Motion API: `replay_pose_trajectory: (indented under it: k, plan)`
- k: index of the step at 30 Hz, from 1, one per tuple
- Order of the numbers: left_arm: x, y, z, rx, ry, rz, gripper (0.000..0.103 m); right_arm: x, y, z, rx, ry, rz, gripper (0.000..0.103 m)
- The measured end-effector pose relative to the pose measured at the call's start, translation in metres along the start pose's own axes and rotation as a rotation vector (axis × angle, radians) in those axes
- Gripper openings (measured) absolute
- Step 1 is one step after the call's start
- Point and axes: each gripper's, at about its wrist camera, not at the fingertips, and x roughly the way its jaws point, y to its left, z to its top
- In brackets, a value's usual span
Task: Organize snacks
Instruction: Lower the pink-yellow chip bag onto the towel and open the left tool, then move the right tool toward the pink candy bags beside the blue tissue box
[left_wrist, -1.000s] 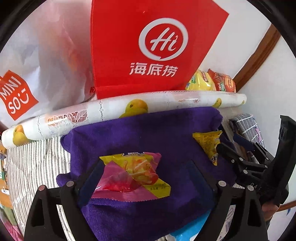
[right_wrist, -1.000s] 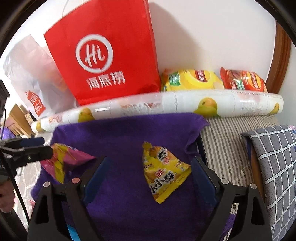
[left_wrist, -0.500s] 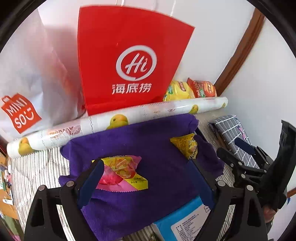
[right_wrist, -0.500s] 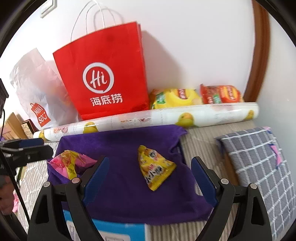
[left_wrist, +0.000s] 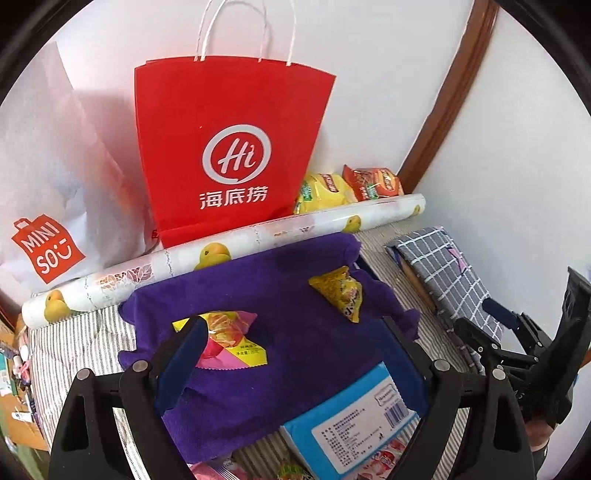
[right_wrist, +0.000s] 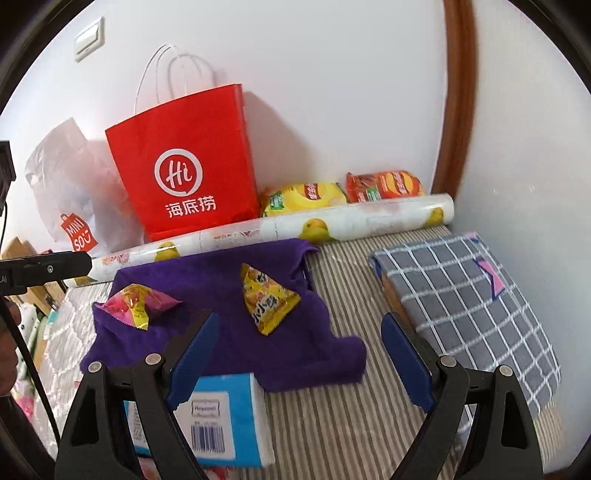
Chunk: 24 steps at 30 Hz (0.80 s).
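Status: both tools released, nothing between the jaws. Left tool (left_wrist: 291, 354) hangs over the purple towel (left_wrist: 295, 332), w/ the pink-yellow snack packet (left_wrist: 231, 341) just past its left finger. Right tool (right_wrist: 299, 350) is above the striped surface, between towel and grey checked cushion (right_wrist: 469, 295). Yellow triangular snack packet (right_wrist: 267, 299) lies on the towel, apart from the pink one; both flat, untouched. Two chip bags, yellow (right_wrist: 303, 197) and red-orange (right_wrist: 384, 184), sit at the wall behind the duck-print roll (right_wrist: 332, 225), next to the red paper bag (right_wrist: 184, 173). Judged progress: early; no packet is gripped or visibly sorted, and no target container is identifiable (red bag is a candidate only). Remaining: approx. all loose packets. Obscured: blue-white box (right_wrist: 218, 421) partly under the towel and tool; more wrappers cut off at the frame bottom, type n/a; red bag contents not visible.
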Motion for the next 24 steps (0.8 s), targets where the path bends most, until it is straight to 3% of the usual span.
replay_pose_trajectory:
  k: [24]
  plan:
    - [-0.021, -0.017, -0.005, 0.045, -0.021, -0.048, 0.09, -0.04, -0.002, -0.036, 0.023, 0.016, 0.035, 0.084]
